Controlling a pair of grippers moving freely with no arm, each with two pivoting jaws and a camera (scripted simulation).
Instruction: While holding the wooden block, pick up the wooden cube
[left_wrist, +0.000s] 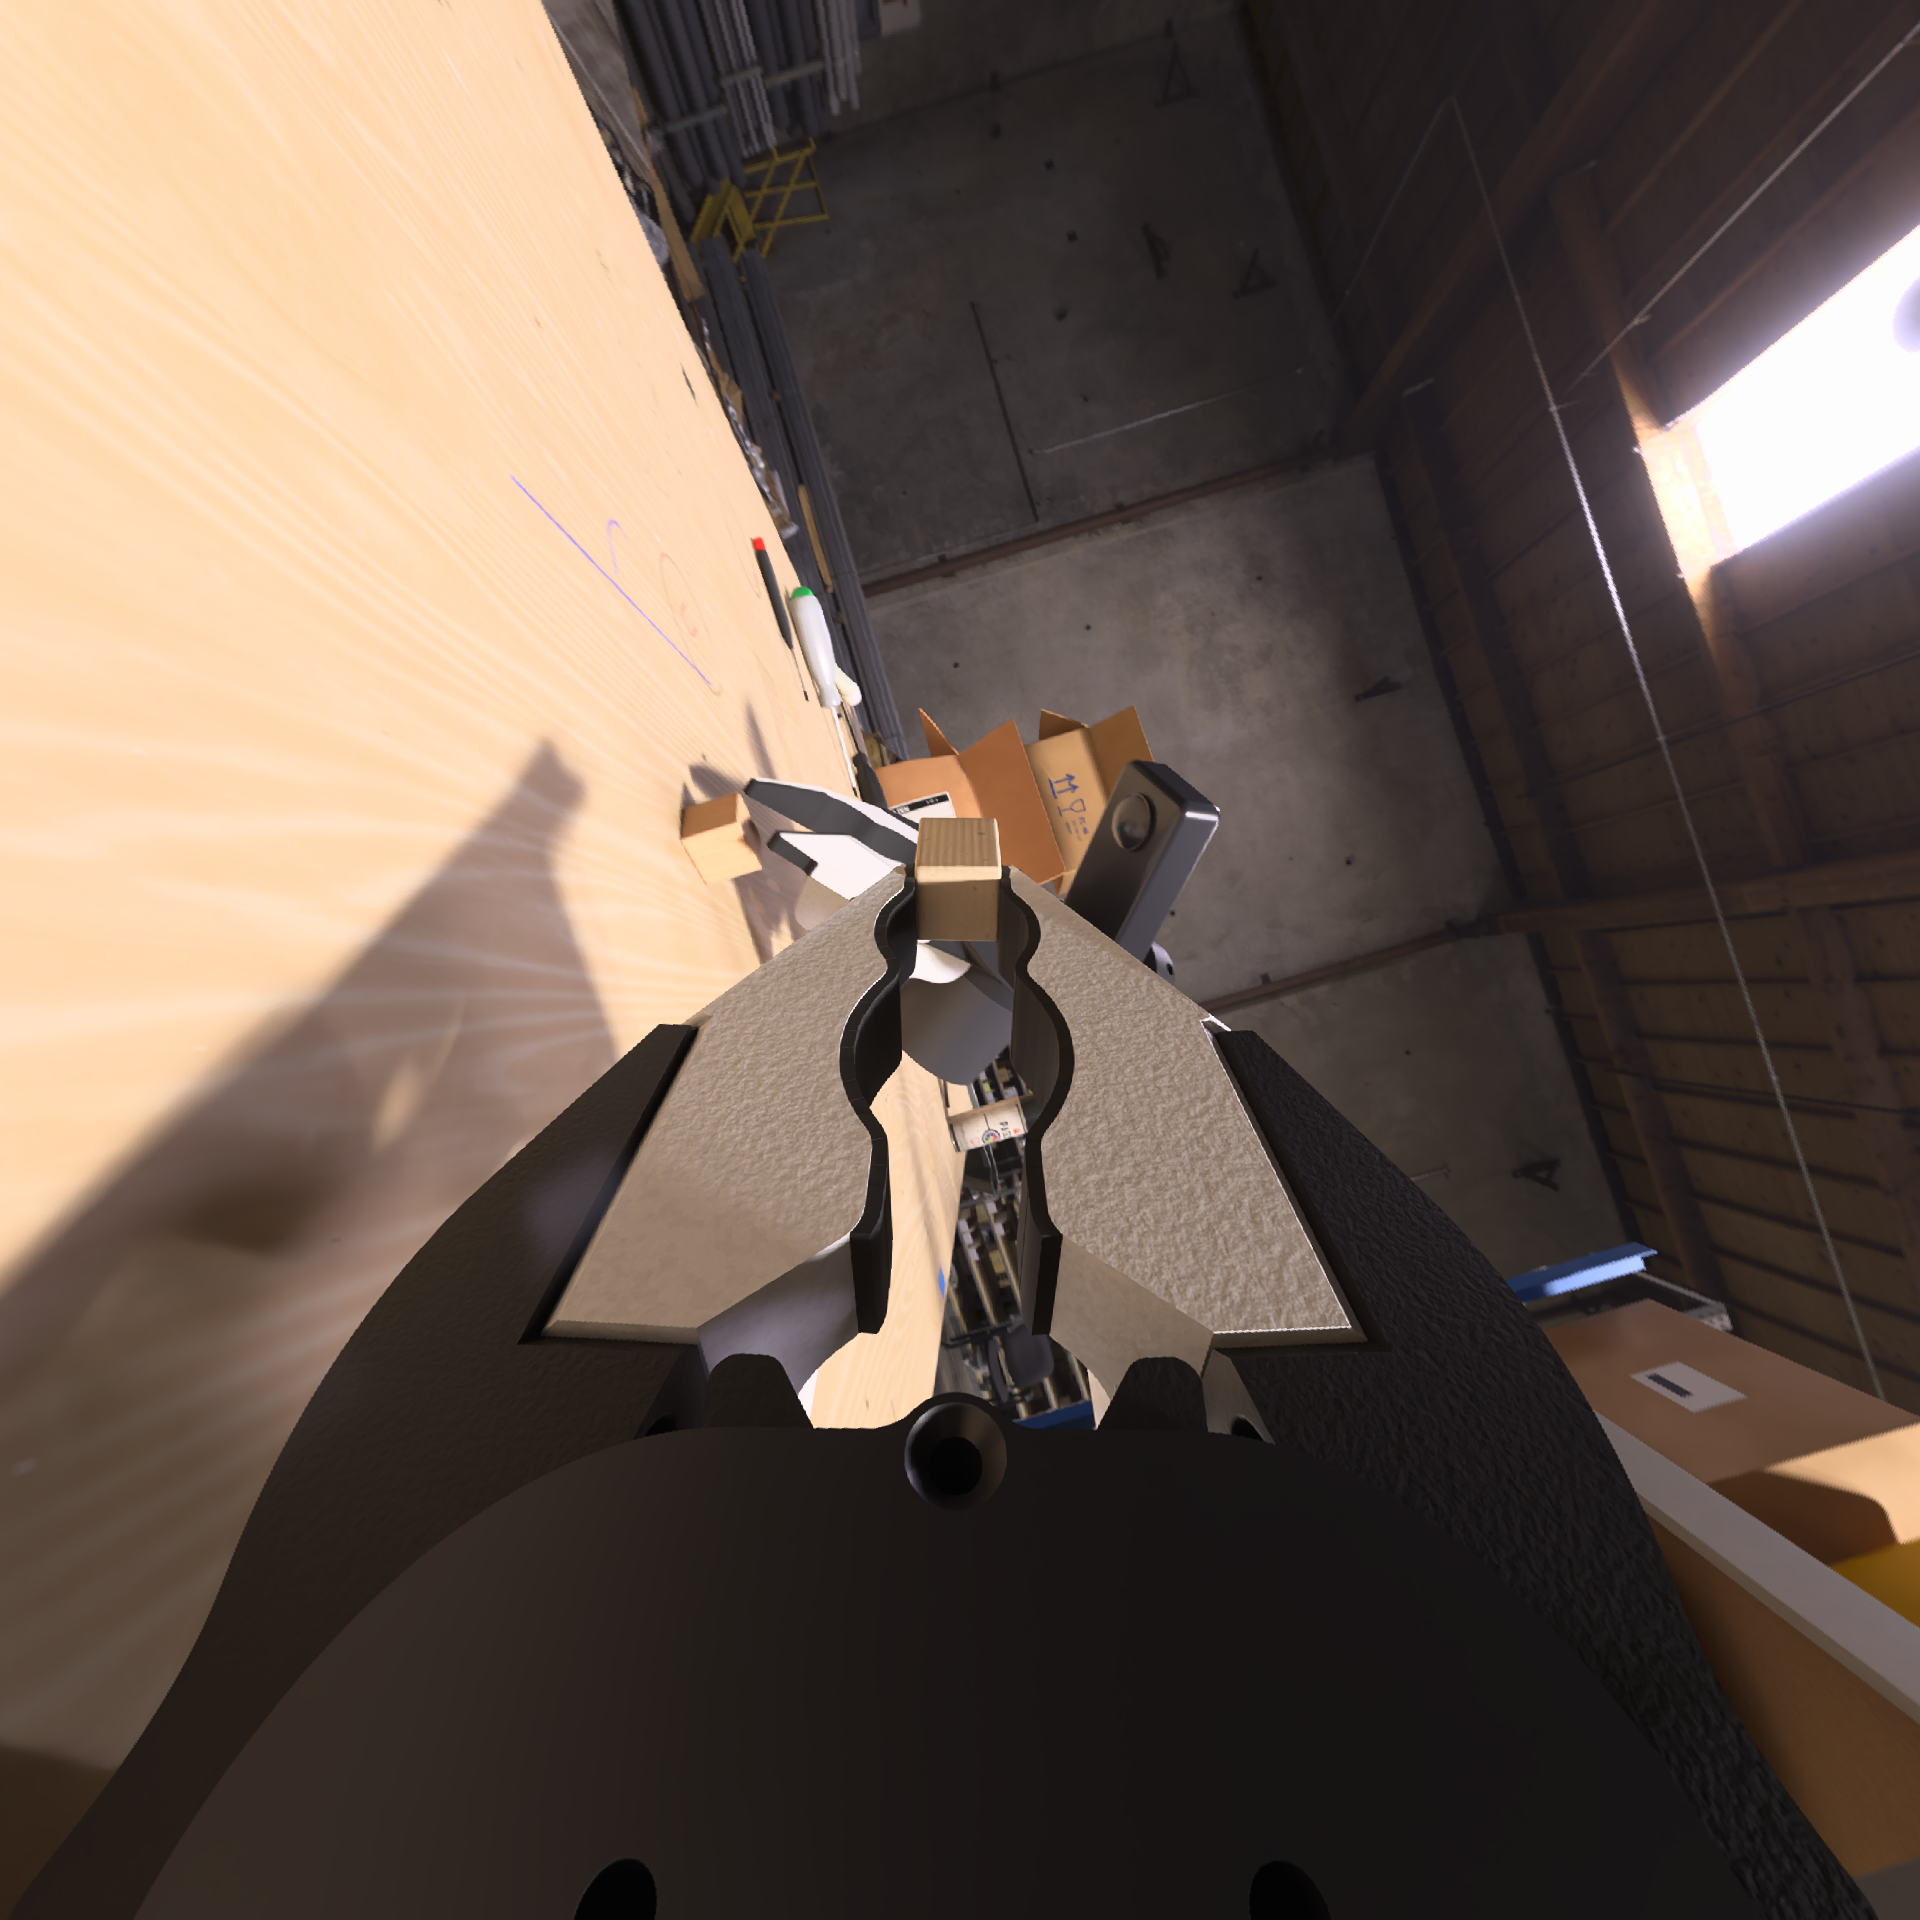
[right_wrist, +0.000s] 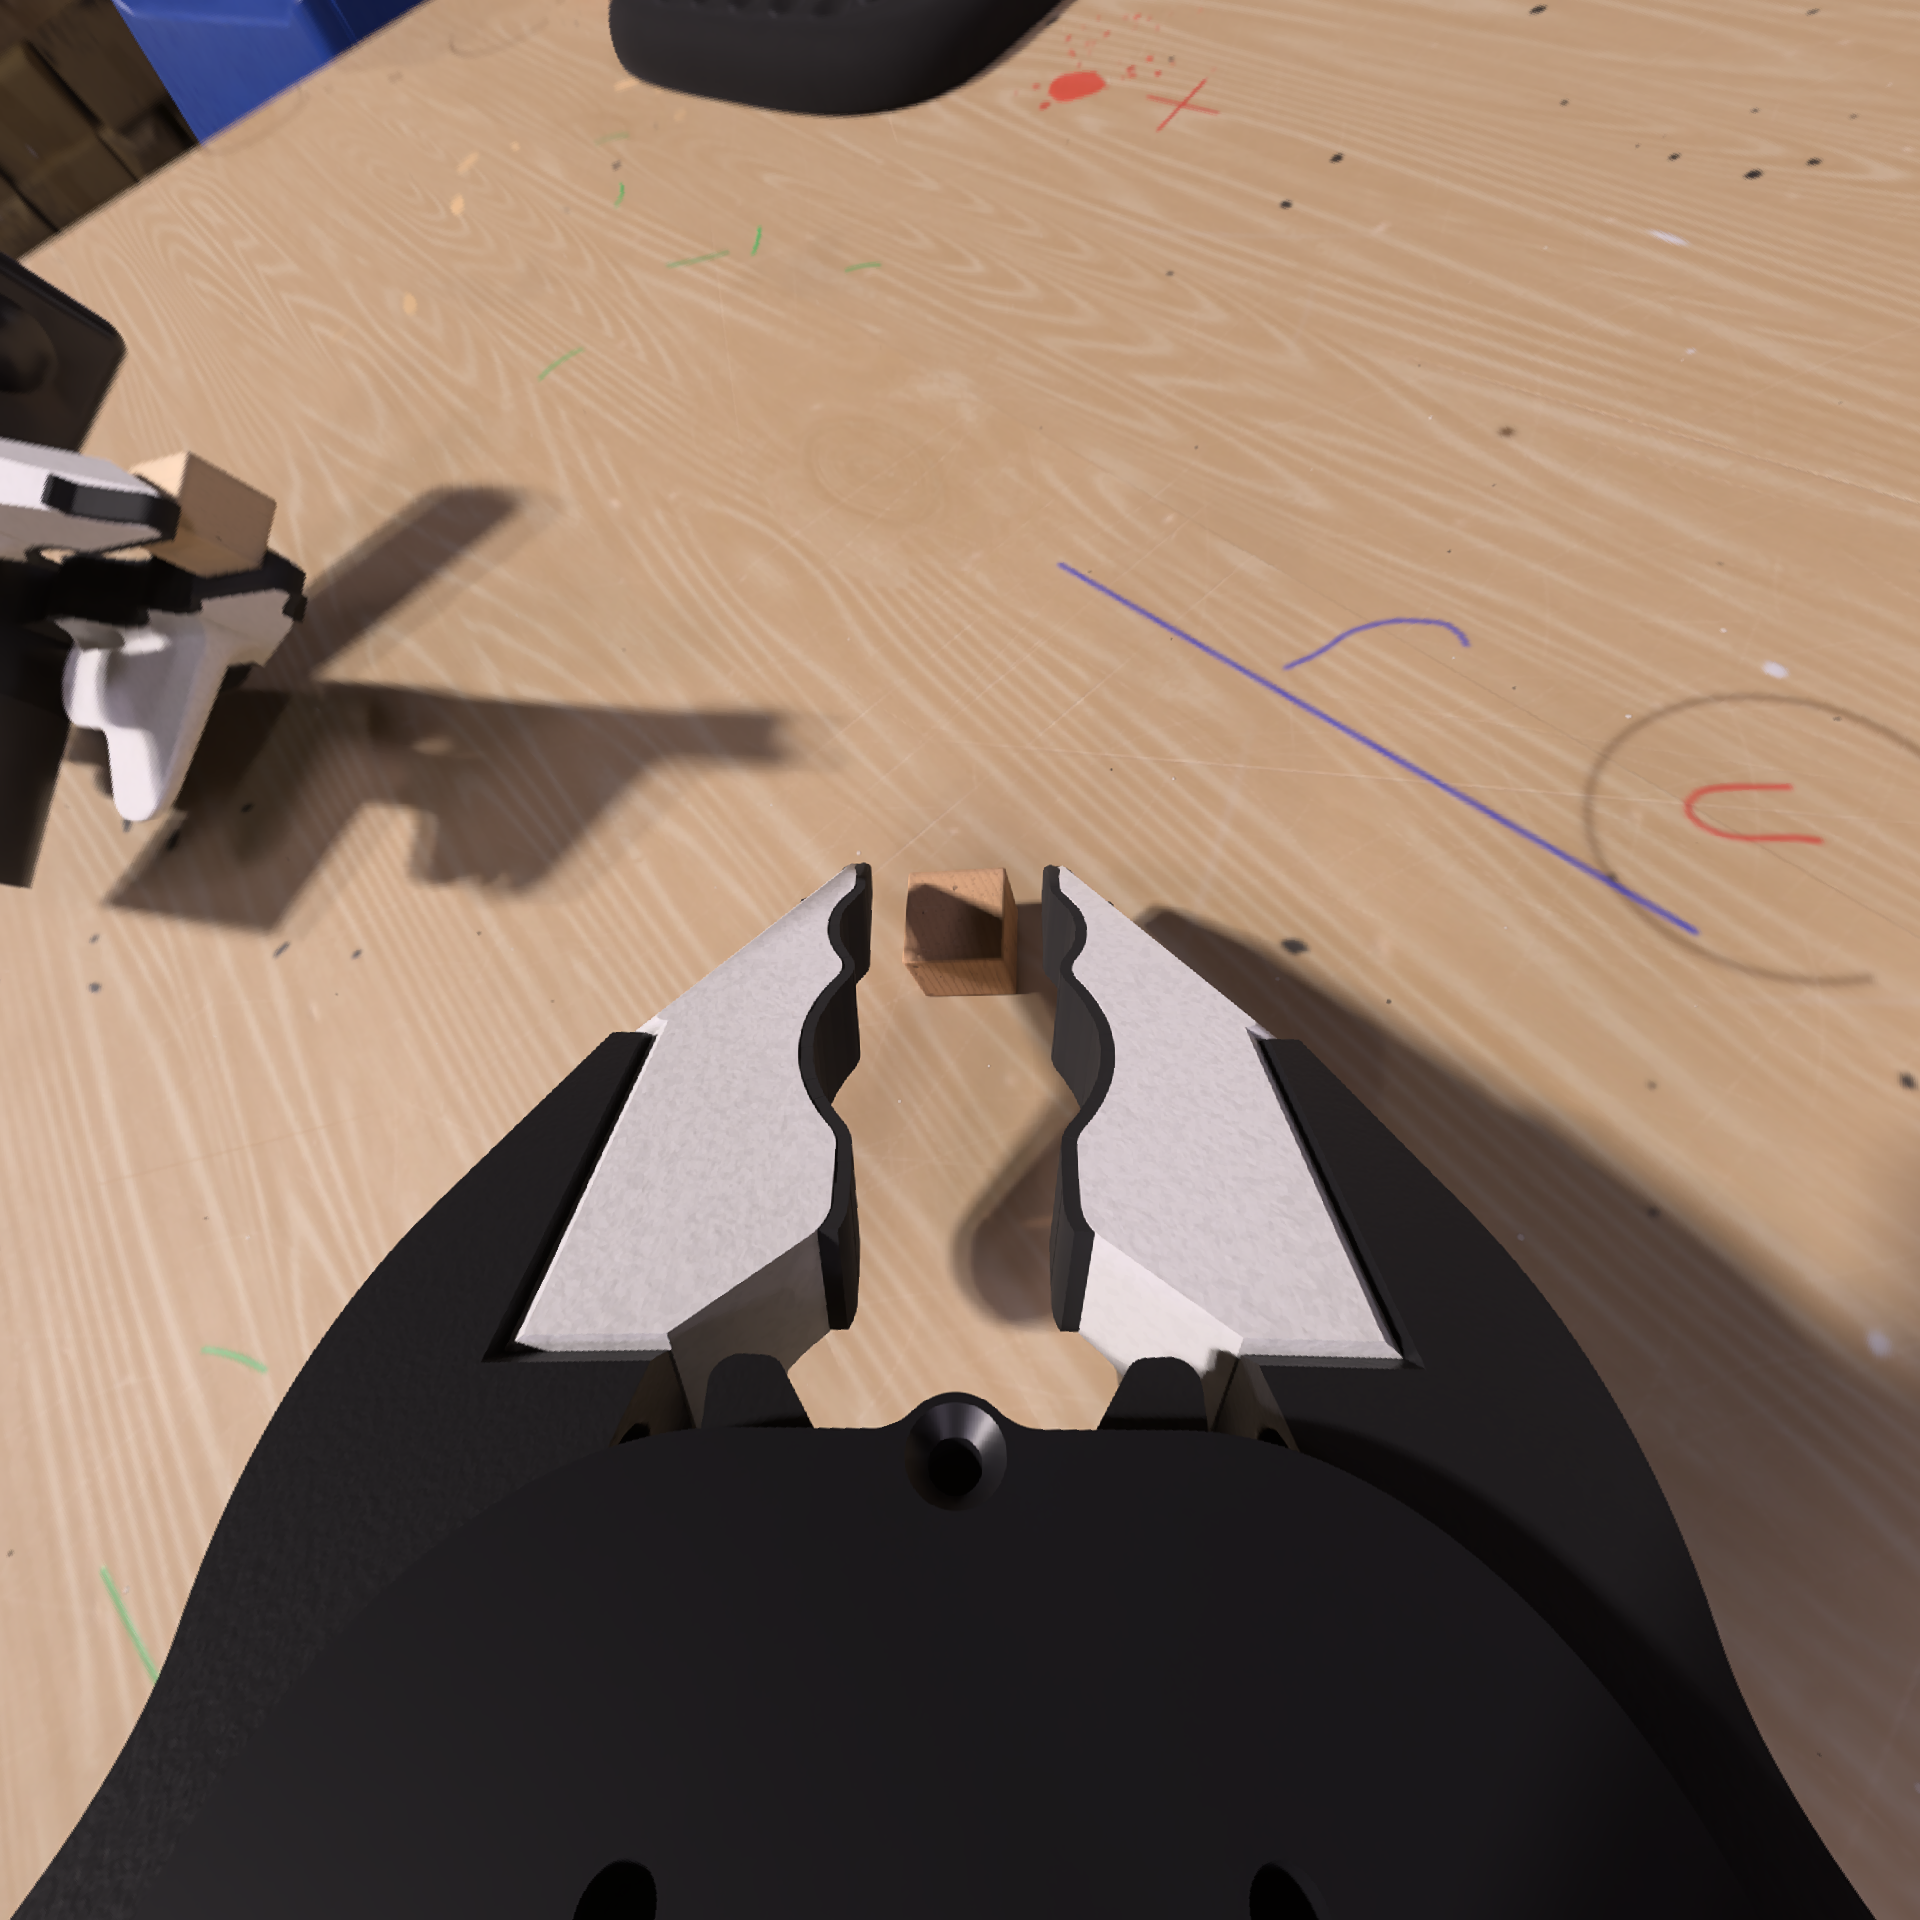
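My left gripper (left_wrist: 956, 885) is shut on a pale wooden block (left_wrist: 956, 857) and holds it above the table. It also shows at the far left of the right wrist view (right_wrist: 223, 545), with the block (right_wrist: 213, 504) at its tips. A small brown wooden cube (right_wrist: 956, 932) rests on the wooden table (right_wrist: 1143, 416). My right gripper (right_wrist: 956, 878) is open, low over the table, with the cube between its fingertips and a gap on each side. In the left wrist view the cube (left_wrist: 715, 834) sits at the right gripper's tips (left_wrist: 767, 821).
A black pad-like object (right_wrist: 831, 52) lies at the table's far edge, with a blue bin (right_wrist: 239, 52) beyond it. A red-capped pen (left_wrist: 774, 597) and a green-capped white tube (left_wrist: 816, 639) lie near the table edge. Open cardboard boxes (left_wrist: 1039, 790) stand off the table.
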